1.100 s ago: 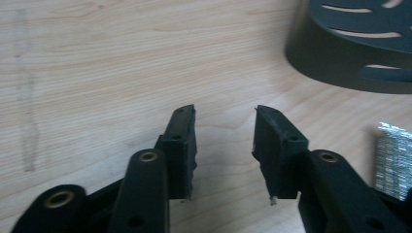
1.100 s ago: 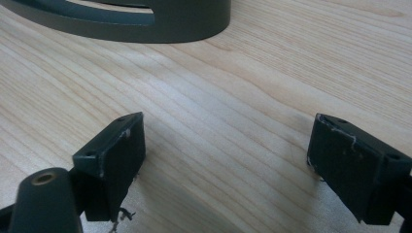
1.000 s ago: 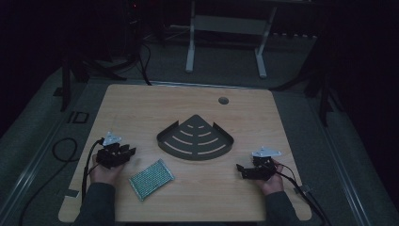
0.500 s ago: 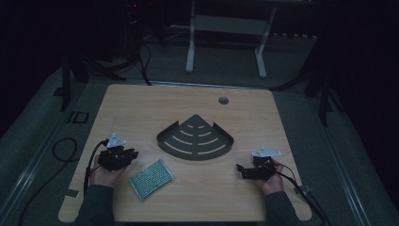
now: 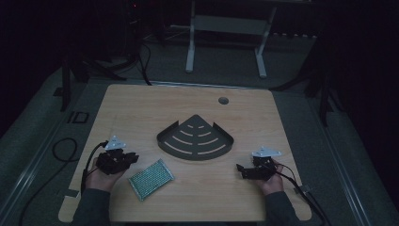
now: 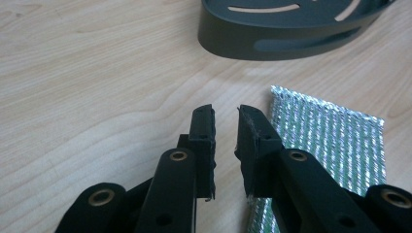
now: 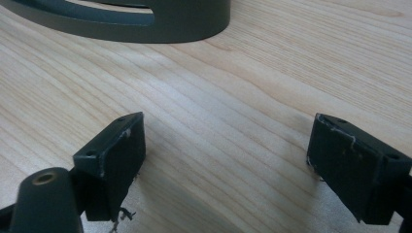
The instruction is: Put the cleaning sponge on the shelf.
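A dark fan-shaped slotted tray (image 5: 195, 139) lies flat at the table's middle. A shiny green-silver mesh pad (image 5: 151, 179) lies in front of it, to the left. My left gripper (image 5: 133, 159) rests just left of the pad. In the left gripper view its jaws (image 6: 226, 114) stand a narrow gap apart with nothing between them; the pad (image 6: 330, 141) lies to their right and the tray's wall (image 6: 286, 34) is ahead. My right gripper (image 5: 241, 168) sits at the front right, wide open (image 7: 226, 126) over bare wood, with the tray's wall (image 7: 145, 22) ahead.
The wooden table (image 5: 141, 113) has a round cable hole (image 5: 223, 100) at the back. Cables trail from both grippers off the front corners. A metal frame (image 5: 226, 28) stands on the floor beyond the table.
My left gripper has shifted slightly nearer and to the right, closer to the mesh pad. The right gripper has stayed put.
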A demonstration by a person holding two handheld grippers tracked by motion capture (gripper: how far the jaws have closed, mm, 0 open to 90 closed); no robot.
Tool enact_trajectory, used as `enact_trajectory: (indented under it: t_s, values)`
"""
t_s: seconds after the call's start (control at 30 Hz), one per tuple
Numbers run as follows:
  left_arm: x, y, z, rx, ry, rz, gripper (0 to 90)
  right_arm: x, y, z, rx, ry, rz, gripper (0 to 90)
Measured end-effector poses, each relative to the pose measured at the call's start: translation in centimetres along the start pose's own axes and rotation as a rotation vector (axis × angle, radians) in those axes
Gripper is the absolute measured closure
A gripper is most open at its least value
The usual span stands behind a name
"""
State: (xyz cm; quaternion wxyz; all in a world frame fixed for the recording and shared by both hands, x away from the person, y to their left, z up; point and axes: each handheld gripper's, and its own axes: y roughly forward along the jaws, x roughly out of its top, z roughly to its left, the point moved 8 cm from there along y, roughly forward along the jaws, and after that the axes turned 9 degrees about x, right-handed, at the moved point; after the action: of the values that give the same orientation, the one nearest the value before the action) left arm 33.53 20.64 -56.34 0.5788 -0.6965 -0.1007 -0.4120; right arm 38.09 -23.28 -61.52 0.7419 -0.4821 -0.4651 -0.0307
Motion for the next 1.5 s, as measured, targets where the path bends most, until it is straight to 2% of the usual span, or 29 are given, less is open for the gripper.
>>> enact_trajectory:
  t_s: [0.1,0.4,0.8,0.97,1.33,1.43,1.5]
  values:
    - [-0.2,-0.1,0.0,0.015,-0.009,0.018,77.8,0.0,0.0,0.0,0.0,0.0,0.0,13.5]
    - [-0.3,0.1,-0.8,-0.01,0.016,0.047,80.3,0.0,0.0,0.0,0.0,0.002,-0.001,13.6]
    - [-0.3,1.0,-2.9,-0.057,0.108,0.095,87.5,0.0,0.0,0.0,-0.001,0.002,-0.001,13.6]
    - [-0.6,1.3,-3.3,-0.058,0.134,0.118,89.7,0.0,0.0,0.0,-0.001,0.002,-0.001,13.6]
    - [-1.4,1.9,-4.4,-0.082,0.157,0.161,90.0,0.0,0.0,0.0,-0.002,0.003,-0.001,13.6]
    - [-1.8,1.9,-4.4,-0.07,0.164,0.176,90.0,0.0,0.0,0.0,-0.001,0.002,-0.001,13.6]
    - [-1.9,1.9,-4.3,-0.069,0.153,0.173,90.0,0.0,0.0,0.0,-0.001,0.003,-0.001,13.7]
